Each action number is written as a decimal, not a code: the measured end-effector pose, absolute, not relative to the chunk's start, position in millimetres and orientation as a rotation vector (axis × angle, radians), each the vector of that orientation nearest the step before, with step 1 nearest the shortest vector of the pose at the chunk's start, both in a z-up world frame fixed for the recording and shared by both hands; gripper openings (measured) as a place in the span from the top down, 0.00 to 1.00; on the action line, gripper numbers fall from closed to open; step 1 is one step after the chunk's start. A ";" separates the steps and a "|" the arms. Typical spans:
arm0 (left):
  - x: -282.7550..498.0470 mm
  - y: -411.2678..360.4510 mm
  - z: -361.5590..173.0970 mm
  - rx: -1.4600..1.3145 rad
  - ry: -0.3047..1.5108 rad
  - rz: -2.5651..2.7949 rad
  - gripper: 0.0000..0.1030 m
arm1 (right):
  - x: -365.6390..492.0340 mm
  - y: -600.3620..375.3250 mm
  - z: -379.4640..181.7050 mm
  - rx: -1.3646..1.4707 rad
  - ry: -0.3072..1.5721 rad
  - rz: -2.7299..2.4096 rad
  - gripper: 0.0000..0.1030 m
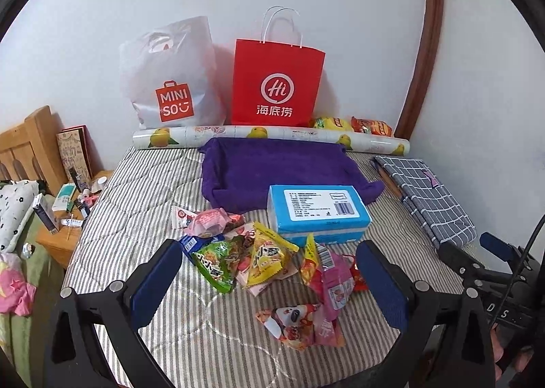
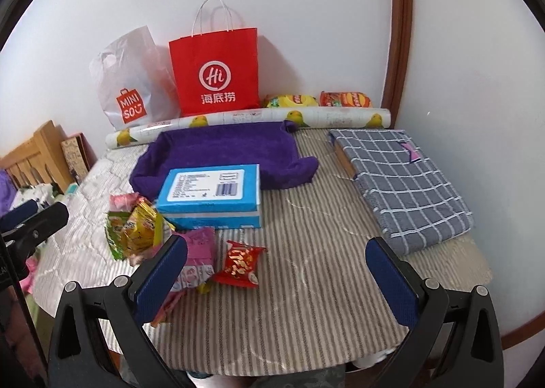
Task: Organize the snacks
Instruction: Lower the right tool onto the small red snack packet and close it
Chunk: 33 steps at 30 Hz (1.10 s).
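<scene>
Now both tools hang spread and empty over the striped surface [image 2: 306,268]. The left hand-held gripper [image 1: 269,282] frames a loose pile of snack packets [image 1: 259,258], none of them touched. The right hand-held gripper [image 2: 276,280] has a red snack packet [image 2: 240,263] lying near its left finger. Just beyond the pile sits a blue tissue pack [image 1: 318,214], resting partly on a purple towel [image 1: 272,170]; a red paper bag [image 1: 277,84] stands at the far wall.
</scene>
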<state>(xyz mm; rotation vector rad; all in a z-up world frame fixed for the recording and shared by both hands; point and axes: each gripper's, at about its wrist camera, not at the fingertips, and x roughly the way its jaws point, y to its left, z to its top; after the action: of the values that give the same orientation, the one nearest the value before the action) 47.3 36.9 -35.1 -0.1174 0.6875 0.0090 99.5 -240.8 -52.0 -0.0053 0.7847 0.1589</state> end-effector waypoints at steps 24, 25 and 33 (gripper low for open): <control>88.0 93.0 -92.2 -0.155 0.805 0.143 0.00 | 157.6 -229.5 -154.2 0.085 1.015 0.257 0.32; 88.9 95.3 -94.5 -0.154 0.808 0.144 0.00 | 160.3 -226.4 -158.5 0.082 1.023 0.263 0.33; 97.5 116.9 -113.1 -0.187 0.851 0.172 0.00 | 178.0 -207.6 -183.3 0.068 1.072 0.276 0.40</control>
<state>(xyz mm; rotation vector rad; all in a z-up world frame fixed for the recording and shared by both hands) 97.5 116.9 -113.1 -0.1869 0.8514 0.1719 178.0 -207.6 -183.3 0.0676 1.0721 0.2758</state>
